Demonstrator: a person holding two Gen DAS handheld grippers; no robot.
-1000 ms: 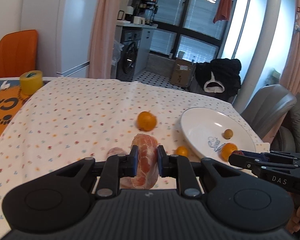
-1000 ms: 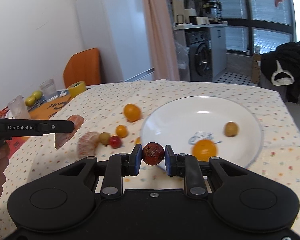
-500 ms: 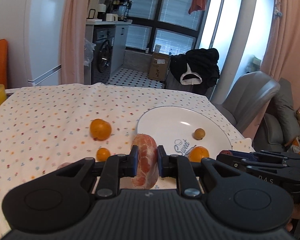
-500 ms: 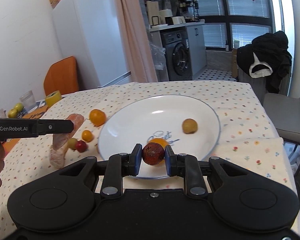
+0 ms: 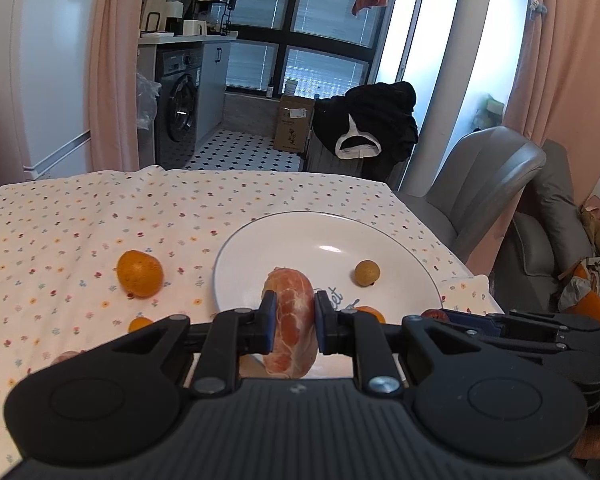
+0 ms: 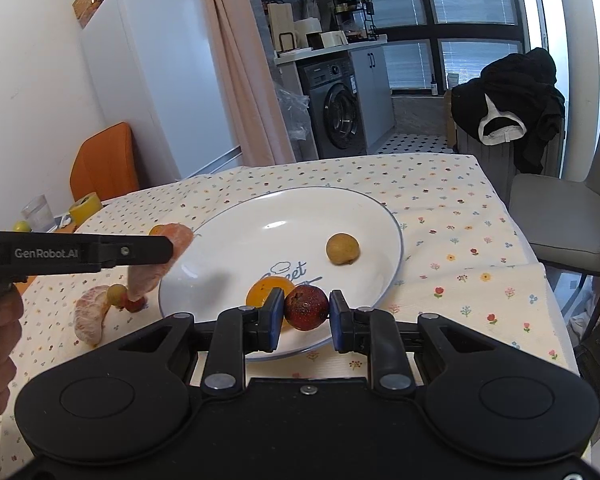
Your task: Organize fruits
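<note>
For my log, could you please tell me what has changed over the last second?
Both tongs carried their fruit toward the plate: the left brought the peeled segment over its rim, the right the red fruit. Both grips unchanged; the fruit on the plate stayed put.

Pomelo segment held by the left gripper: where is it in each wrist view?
Left wrist: pomelo segment at bottom centre, clamped in the left gripper, before the plate.
Right wrist: segment at left, over the plate's left rim.
Shared landmark: brown fruit on the plate.

Glossy ceramic plate (image 6: 380,216), printed cloth tablecloth (image 6: 440,200)
</note>
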